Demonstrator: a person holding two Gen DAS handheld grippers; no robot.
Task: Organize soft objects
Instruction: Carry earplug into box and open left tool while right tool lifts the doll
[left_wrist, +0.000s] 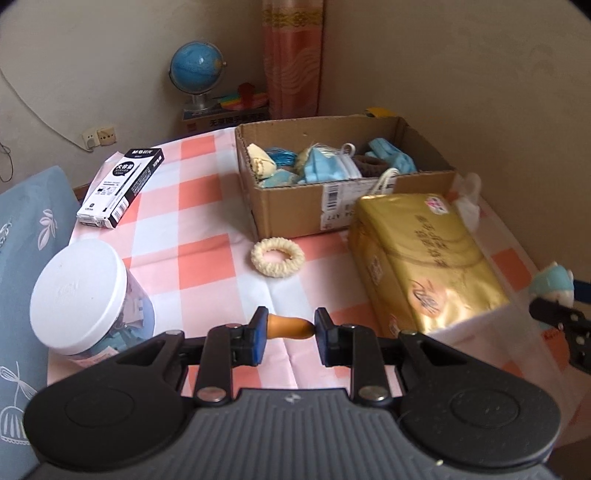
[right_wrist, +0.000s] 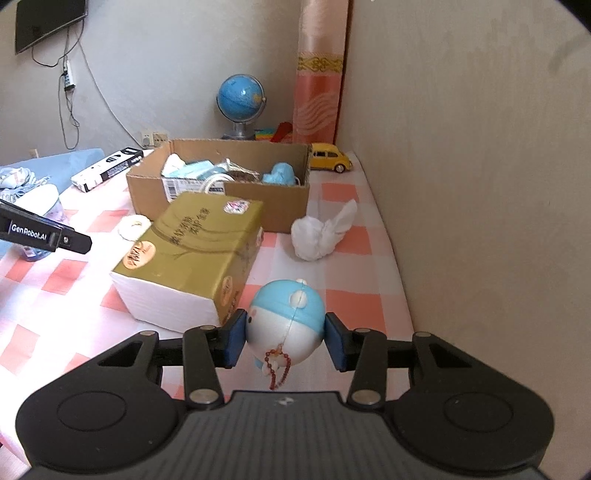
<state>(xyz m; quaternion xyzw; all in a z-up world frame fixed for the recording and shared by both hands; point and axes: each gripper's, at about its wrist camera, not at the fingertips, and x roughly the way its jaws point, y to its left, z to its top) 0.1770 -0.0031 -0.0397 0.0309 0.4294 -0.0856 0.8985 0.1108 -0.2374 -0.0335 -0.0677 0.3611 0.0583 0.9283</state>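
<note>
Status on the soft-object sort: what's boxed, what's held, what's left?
Done: masks and soft bits sit in the cardboard box. In hand: left gripper clamps an orange piece; right gripper clamps the blue-white toy. Left: cream ring, white cloth bundle.

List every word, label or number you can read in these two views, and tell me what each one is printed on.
"GenRobot.AI": on the side of the left gripper, seen from the right wrist view.
Gold tissue pack: Chinese characters and a round logo, too blurred to read.
Black and white pen box: Chinese print, too small to read.
Cardboard box: white shipping label with barcode, digits unreadable.
Box under the globe: Chinese characters, unreadable.
</note>
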